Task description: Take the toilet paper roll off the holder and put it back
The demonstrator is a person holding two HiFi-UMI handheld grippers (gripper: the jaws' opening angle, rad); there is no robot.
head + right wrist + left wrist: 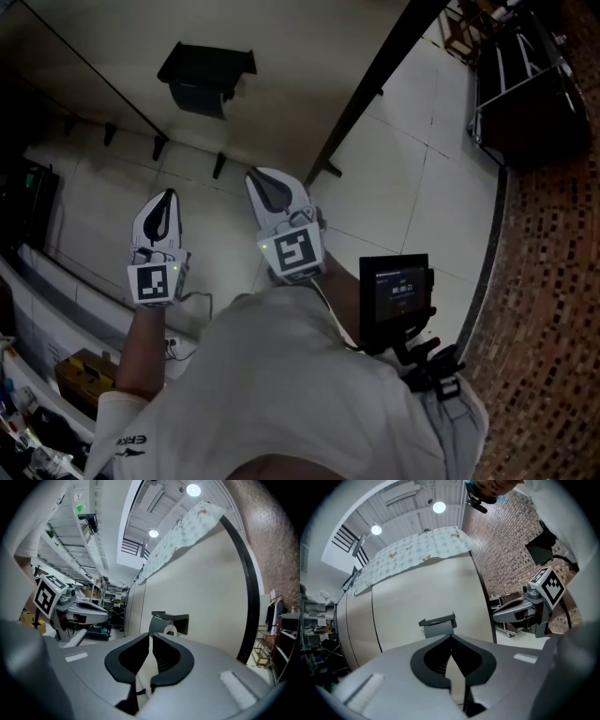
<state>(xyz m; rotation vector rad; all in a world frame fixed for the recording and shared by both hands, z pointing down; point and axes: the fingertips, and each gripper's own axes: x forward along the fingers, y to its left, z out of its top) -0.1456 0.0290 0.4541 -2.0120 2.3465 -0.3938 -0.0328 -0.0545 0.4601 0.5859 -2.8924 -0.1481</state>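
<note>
A dark toilet paper holder (206, 75) hangs on the cream wall panel ahead of both grippers. In the right gripper view the white roll (170, 631) shows under the holder's (171, 619) lid. In the left gripper view only the holder's (438, 623) grey cover is visible. My left gripper (168, 199) is shut with nothing in it, its tips meeting (451, 637). My right gripper (266, 180) is held beside it, its jaws a narrow slit apart (151, 635) and empty. Both point at the wall, still short of the holder.
A black upright post (375, 84) borders the panel on the right. Small hooks (159, 145) line the wall's foot. A dark screen device (395, 292) sits at the person's waist. A black cart (525, 84) stands by the brick-pattern surface (553, 281). Cluttered shelves (56, 375) lie at left.
</note>
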